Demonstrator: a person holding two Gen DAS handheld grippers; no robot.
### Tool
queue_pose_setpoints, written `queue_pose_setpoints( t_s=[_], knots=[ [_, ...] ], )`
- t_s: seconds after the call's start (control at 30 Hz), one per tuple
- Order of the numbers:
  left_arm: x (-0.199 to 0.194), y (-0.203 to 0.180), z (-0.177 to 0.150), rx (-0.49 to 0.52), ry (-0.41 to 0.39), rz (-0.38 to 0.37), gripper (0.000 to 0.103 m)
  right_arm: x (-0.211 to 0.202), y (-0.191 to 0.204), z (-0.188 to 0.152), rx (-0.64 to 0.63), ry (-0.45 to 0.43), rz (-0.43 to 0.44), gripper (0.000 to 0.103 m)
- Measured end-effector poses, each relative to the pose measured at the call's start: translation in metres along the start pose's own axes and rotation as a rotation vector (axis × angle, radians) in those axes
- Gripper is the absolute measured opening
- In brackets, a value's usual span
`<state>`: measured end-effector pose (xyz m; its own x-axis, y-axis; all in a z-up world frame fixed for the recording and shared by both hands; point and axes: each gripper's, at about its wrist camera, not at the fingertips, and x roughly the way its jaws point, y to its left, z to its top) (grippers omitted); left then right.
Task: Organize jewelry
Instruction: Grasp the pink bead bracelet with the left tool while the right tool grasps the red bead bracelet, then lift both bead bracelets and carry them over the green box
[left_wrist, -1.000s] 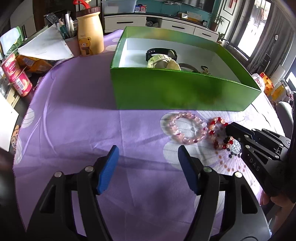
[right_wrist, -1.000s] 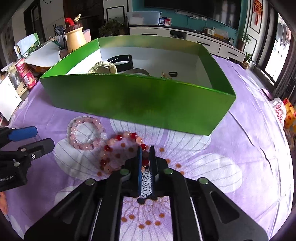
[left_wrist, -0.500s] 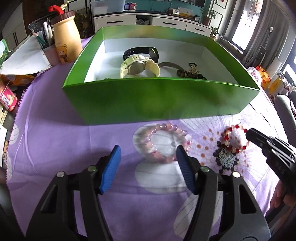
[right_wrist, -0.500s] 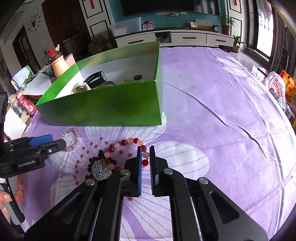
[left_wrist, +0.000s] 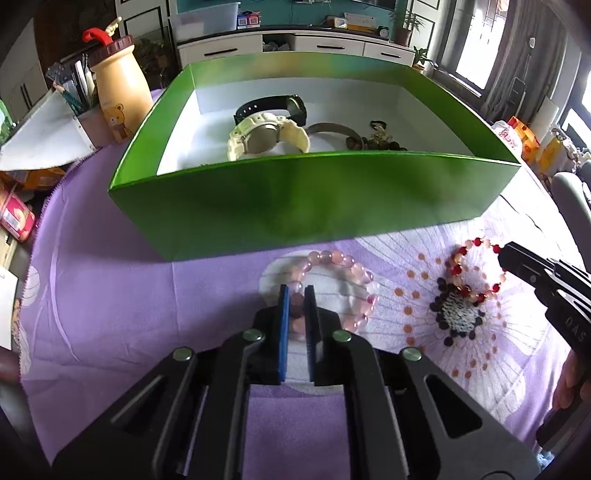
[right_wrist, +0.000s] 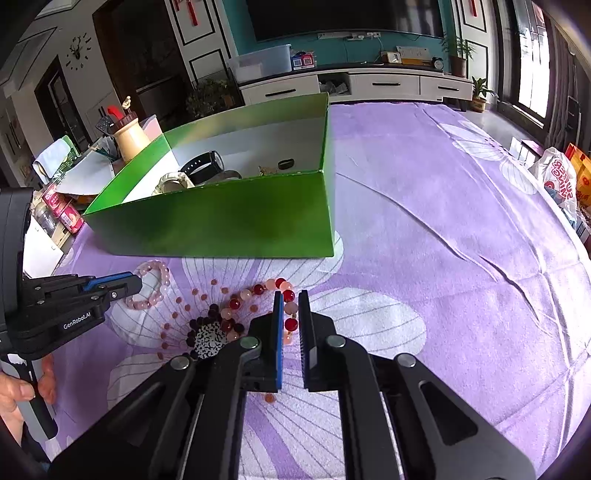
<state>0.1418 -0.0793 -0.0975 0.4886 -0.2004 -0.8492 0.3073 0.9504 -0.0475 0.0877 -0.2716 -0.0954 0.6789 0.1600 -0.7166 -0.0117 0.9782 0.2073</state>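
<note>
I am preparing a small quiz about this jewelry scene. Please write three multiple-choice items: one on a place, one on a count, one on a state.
1. Where does the cream watch lie?
A. Inside the green box
B. On the purple cloth
C. In a claw

2. How many bead bracelets lie on the cloth outside the box?
A. One
B. Two
C. Four

3. What is the left claw doing?
A. Standing wide open
B. Shut on the pink bracelet
C. Shut on the black watch

Answers:
1 A, the watch rests on the box's white floor.
2 B, a pink bracelet and a red-and-peach bracelet.
3 B, its blue pads pinch a pink bead.
</note>
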Motion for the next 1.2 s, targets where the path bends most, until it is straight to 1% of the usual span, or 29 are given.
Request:
queue_pose_setpoints(
  t_s=[0.13,0.37,0.57,0.83,0.97,1.2],
  knots=[
    [-0.008,0.003,-0.002,-0.021,-0.006,-0.028,0.007,-0.008,0.002,0.003,-0.010,-0.021,0.008,0.007],
    [-0.037,0.005,0.000,-0.017,-0.066,-0.050,0.007,-0.029,0.013,0.010,-0.038,-0.072,0.016,0.007],
    [-0.063,0.008,0.004,-0.011,-0.111,-0.042,0.007,-0.046,0.019,0.016,-0.064,-0.107,0.009,0.007],
    [-0.085,0.015,0.011,-0.023,-0.147,-0.047,0.007,-0.068,0.025,0.029,-0.085,-0.157,0.011,0.007],
    [-0.094,0.018,0.020,-0.029,-0.161,-0.052,0.007,-0.080,0.029,0.041,-0.101,-0.190,0.017,0.007],
    [-0.106,0.029,0.049,-0.053,-0.186,-0.069,0.007,-0.087,0.037,0.060,-0.125,-0.227,0.028,0.007]
  ],
)
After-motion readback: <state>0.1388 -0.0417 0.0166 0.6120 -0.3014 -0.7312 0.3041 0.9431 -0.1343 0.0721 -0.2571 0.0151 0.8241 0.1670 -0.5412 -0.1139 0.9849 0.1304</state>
